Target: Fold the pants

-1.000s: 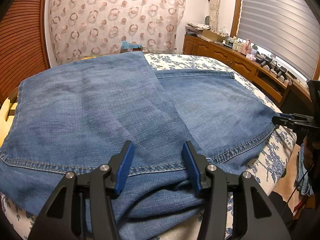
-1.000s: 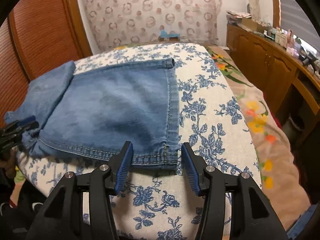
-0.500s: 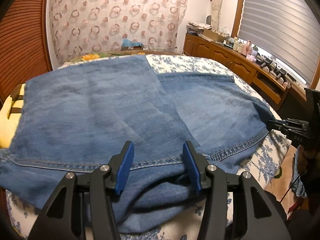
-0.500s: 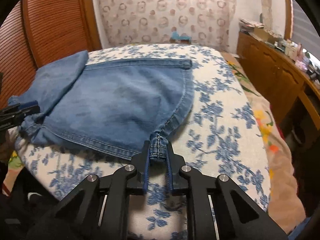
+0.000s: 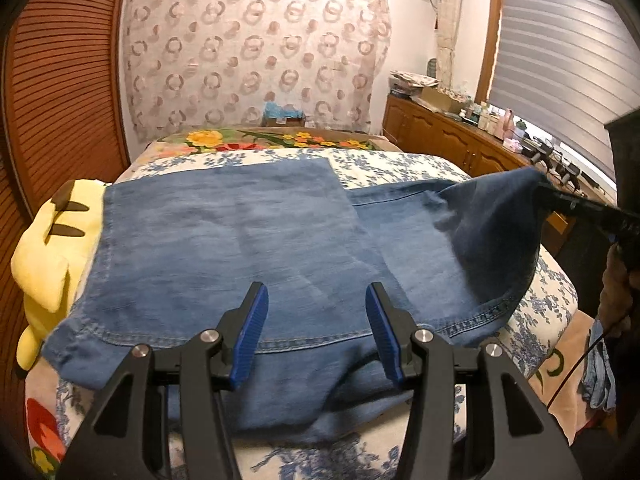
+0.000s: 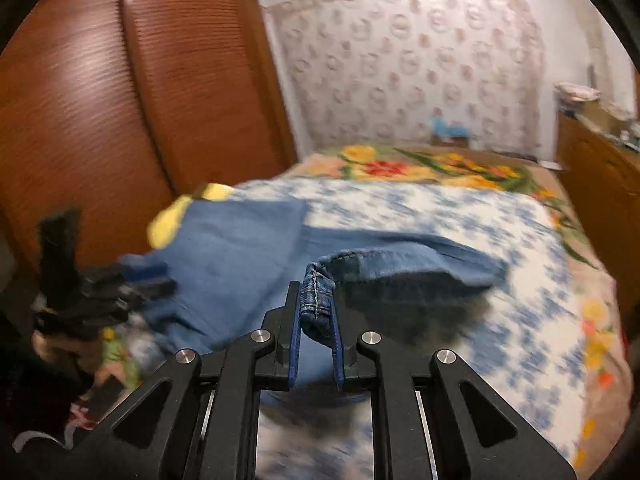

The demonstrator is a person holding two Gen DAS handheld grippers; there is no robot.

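Observation:
Blue denim pants (image 5: 248, 248) lie spread on the bed, one leg folded across the other. My left gripper (image 5: 316, 320) is open and empty, hovering over the near hem seam. My right gripper (image 6: 316, 320) is shut on the hem corner of the right pant leg (image 6: 318, 296) and holds it lifted above the bed. In the left wrist view the right gripper (image 5: 560, 200) shows at the far right with the raised denim (image 5: 492, 232) hanging from it. In the right wrist view the left gripper (image 6: 132, 284) shows blurred at the left.
The bed has a blue-flowered white cover (image 5: 392, 164) and a bright floral blanket (image 5: 280, 138) at its far end. A yellow plush toy (image 5: 48, 256) lies at the left edge. A wooden slatted wardrobe (image 6: 120, 100) stands left; a wooden sideboard (image 5: 448, 136) stands right.
My right gripper closed on the pant leg's hem corner and has lifted it up and toward the left. My left gripper stayed open and drew back and up a little.

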